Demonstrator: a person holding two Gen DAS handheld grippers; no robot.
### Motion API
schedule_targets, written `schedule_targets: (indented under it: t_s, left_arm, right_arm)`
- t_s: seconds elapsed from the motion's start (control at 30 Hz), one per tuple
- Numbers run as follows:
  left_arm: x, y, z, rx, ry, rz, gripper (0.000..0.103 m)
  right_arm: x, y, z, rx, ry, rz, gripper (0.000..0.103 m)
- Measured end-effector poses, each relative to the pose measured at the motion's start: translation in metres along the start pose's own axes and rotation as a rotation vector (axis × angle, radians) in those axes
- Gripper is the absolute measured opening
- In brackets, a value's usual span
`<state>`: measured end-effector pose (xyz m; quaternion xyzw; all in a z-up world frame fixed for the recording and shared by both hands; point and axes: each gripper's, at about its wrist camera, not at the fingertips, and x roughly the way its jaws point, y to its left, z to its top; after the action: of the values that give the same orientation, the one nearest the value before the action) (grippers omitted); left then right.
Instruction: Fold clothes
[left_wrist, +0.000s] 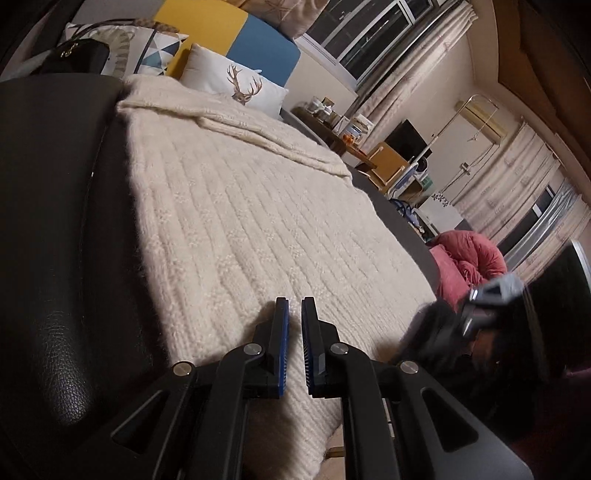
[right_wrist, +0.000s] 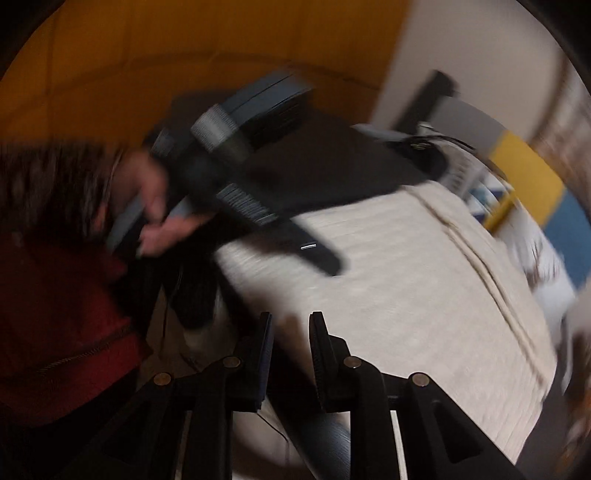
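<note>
A cream ribbed knit sweater (left_wrist: 240, 206) lies spread flat on the bed, and the blurred right wrist view shows it too (right_wrist: 406, 295). Along its left side lies a black leather garment (left_wrist: 55, 221), which covers the sweater's far edge in the right wrist view (right_wrist: 332, 166). My left gripper (left_wrist: 294, 306) hovers over the sweater's near hem, shut with nothing between its blue pads. My right gripper (right_wrist: 291, 319) hangs above the sweater's edge, open and empty. It is also a blurred shape at the bed's right edge in the left wrist view (left_wrist: 480, 314). A hand (right_wrist: 155, 206) holds the left gripper's handle.
A deer-print pillow (left_wrist: 240, 86), a patterned pillow and a black handbag (left_wrist: 77, 55) sit at the yellow and blue headboard (left_wrist: 258, 40). A red quilted heap (left_wrist: 469, 254) lies beyond the bed's right side. A cluttered desk (left_wrist: 332, 122) stands further back. A red sleeve (right_wrist: 55, 314) fills the left.
</note>
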<state>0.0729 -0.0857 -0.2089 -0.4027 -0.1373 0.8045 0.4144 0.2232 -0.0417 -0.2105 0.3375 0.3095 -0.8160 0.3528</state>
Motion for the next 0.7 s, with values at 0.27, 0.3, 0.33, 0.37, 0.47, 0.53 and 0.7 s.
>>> schedule_targets:
  t_s: [0.27,0.3,0.33,0.37,0.47,0.53,0.7]
  left_arm:
    - [-0.006,-0.001,0.002,0.003,-0.009,-0.036,0.008]
    - [-0.006,-0.001,0.002,0.002,-0.011,-0.041,0.008]
    - [-0.006,0.0,0.002,0.002,-0.01,-0.043,0.008]
    - [-0.006,0.0,0.002,0.002,-0.009,-0.045,0.008]
    - [-0.007,-0.001,0.002,0.005,-0.011,-0.05,0.008]
    - [-0.009,0.0,0.002,0.006,-0.016,-0.055,0.008]
    - [-0.014,0.002,0.003,-0.004,-0.042,-0.071,0.008]
  right_arm:
    - [0.034,0.036,0.004,-0.22,0.044,-0.161,0.019]
    - [0.035,0.038,0.005,-0.229,0.04,-0.164,0.019]
    - [0.036,0.039,0.006,-0.238,0.037,-0.167,0.018]
    - [0.038,0.041,0.007,-0.249,0.044,-0.183,0.018]
    - [0.042,0.043,0.01,-0.25,0.054,-0.225,0.017]
    - [0.043,0.043,0.013,-0.239,0.055,-0.244,0.017]
    - [0.047,0.043,0.017,-0.229,0.051,-0.269,0.017]
